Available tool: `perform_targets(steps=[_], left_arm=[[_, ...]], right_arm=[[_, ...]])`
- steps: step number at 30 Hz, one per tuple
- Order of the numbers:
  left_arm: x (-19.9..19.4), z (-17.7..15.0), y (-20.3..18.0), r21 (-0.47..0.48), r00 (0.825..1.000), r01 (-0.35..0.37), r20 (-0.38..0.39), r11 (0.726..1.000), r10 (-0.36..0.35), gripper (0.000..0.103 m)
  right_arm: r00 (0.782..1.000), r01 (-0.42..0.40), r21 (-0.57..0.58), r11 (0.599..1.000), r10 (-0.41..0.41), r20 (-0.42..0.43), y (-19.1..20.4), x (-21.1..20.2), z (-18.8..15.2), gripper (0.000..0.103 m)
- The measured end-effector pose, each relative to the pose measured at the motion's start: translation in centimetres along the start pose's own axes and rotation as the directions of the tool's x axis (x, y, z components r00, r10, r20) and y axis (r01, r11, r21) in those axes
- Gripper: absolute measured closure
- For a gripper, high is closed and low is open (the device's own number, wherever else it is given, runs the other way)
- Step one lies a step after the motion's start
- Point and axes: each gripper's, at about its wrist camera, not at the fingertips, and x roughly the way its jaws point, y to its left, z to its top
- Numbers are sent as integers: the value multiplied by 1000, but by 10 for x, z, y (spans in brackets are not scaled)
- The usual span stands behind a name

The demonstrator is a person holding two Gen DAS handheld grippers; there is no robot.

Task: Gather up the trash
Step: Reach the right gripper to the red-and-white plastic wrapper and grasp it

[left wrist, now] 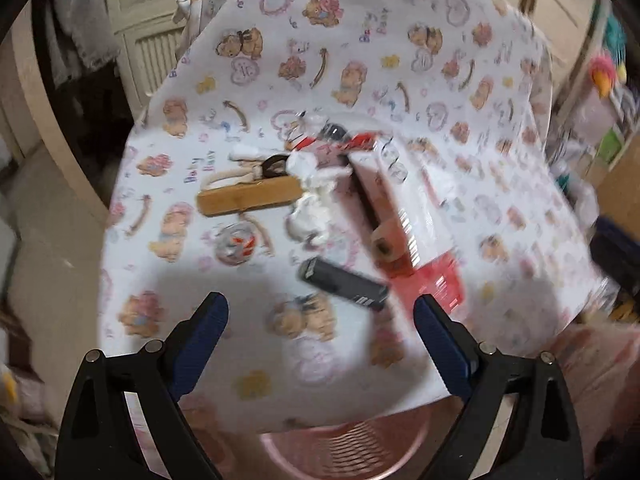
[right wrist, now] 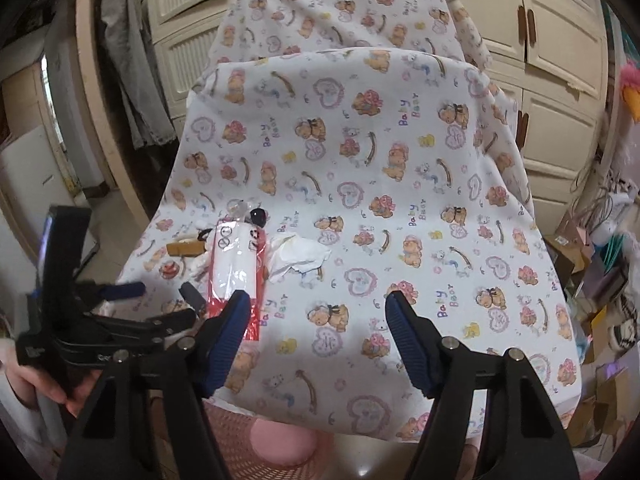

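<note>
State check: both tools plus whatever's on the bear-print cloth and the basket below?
left tool: open, empty, over the cloth
right tool: open, empty
red-and-white wrapper: lying flat
crumpled tissue: loose beside the wrapper
black lighter: lying on its side
wooden block: lying flat
pink basket: below the cloth edge, contents unclear

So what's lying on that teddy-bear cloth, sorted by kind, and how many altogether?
Crumpled white tissues: 2
Red-and-white plastic packet: 1
Brown cardboard box: 1
Dark lighter-like stick: 1
Small clear wrapper with red print: 1
Total: 6 that I can tell apart; the far clutter is too blurred to sort.
</note>
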Motion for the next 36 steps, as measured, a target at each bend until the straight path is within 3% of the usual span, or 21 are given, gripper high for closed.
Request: perform_targets(steps=[3,11,12,14,18,22,26,31,36], left_arm=[[3,6,-4,-29,1000,5,6,1000,-5,15],[19,12,-9,-78,999,-42,-28,996,40,59],[19,12,-10,-77,999,-40,-32,996,38,59],[20,12,-10,-70,998,-61,-27,996,60,71],[14,11,-4,-96,1000,-8,-15,995,6,91],[-3,10,2,-87,1000,20,18,996,-19,93],[-17,8,9,-78,998,44,39,996,-41,95],[-20,2,19,-74,1000,-2,17,997,3,95],[-22,0,30,-107,1000,-3,11,994,4,95]], right_arm=[[1000,18,1,1000,-18,-1,-2,2,0,35],[999,39,-33,999,-39,19,2,-1,0,35],[999,46,-45,998,-45,23,3,-2,0,35],[998,55,-64,996,-54,27,5,-3,-2,35],[999,46,-77,996,-44,22,7,-2,-3,35],[1000,-7,-71,997,7,4,9,3,-4,35],[992,-105,-25,994,103,-68,13,21,-6,35],[990,-104,-48,993,99,-105,34,46,-14,35],[988,-103,-82,991,93,-121,54,63,-19,35]])
